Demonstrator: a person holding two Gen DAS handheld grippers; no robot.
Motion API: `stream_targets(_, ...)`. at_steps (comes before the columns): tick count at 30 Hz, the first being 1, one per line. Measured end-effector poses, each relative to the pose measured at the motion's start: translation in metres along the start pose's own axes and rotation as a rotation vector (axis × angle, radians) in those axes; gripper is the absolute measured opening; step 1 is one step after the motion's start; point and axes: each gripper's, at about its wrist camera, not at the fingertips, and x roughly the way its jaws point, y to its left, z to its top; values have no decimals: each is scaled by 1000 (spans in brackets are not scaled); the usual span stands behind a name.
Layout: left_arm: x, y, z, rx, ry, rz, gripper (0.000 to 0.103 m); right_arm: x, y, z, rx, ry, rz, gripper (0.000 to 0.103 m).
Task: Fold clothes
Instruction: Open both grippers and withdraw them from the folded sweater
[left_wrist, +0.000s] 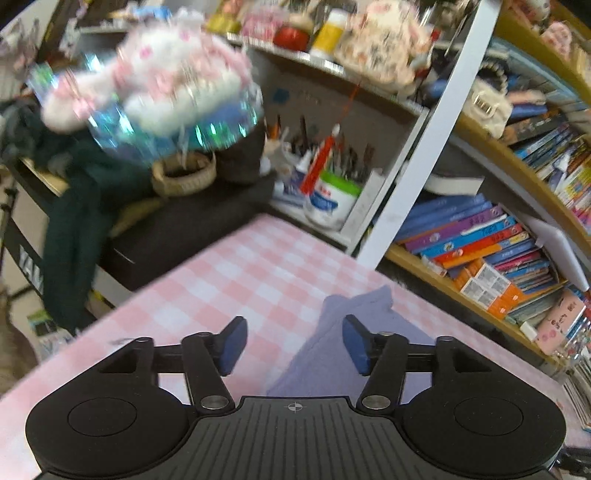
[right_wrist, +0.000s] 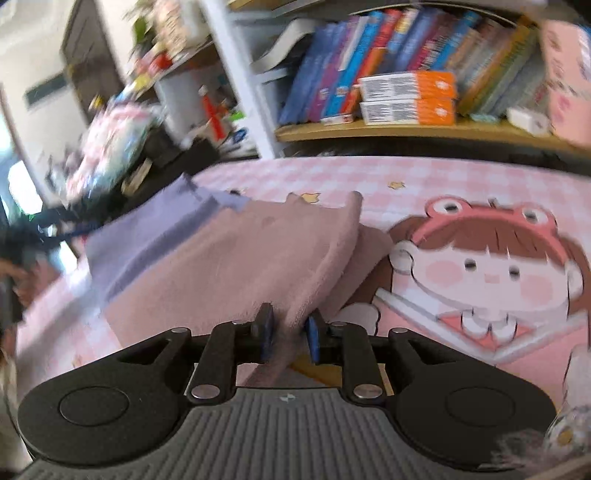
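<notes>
The right gripper (right_wrist: 289, 334) is clamped on an edge of the pink-and-lavender towel (right_wrist: 229, 258) — the cloth lies ahead of it on the pink checked counter (left_wrist: 236, 280) — while the left gripper (left_wrist: 293, 345) stands wide, nothing between its pads, a lavender corner just ahead-right.

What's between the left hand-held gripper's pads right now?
Nothing held: in the left wrist view the left hand-held gripper stands open over pink checked cloth; the purple garment reaches only its right pad.
</notes>
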Motion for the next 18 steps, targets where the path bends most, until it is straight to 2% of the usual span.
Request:
stream_targets(1, -10, -1, -1, 1, -7, 1, 67, 1, 2, 4, -49, 16, -4, 22)
stream_targets(3, -27, -5, -8, -4, -15, 6, 74, 1, 4, 10, -135, 20, -21, 35)
stream_targets(4, -35, -6, -13, -10, -17, 7, 75, 1, 5, 12, -174, 14, -33, 45)
stream_targets(5, -40, -8, -17, -22, -14, 18, 79, 0, 6, 14, -209, 2, -41, 54)
stream_targets(7, -47, -11, -26, -49, 0, 52, 79, -6, 5, 13, -247, -64, -10, 67)
stream_targets(10, -44, -17, -36, -96, 61, 89, 80, -15, 1, 5, -255, -164, 58, 73)
stream_targets(12, -36, -24, -41, -105, 113, 101, 80, -15, 4, -2, -298, -162, 59, 75)
stream_targets(18, -6, -37, -54, -176, 231, 57, 79, -6, 31, -21, -517, -125, -73, 76)
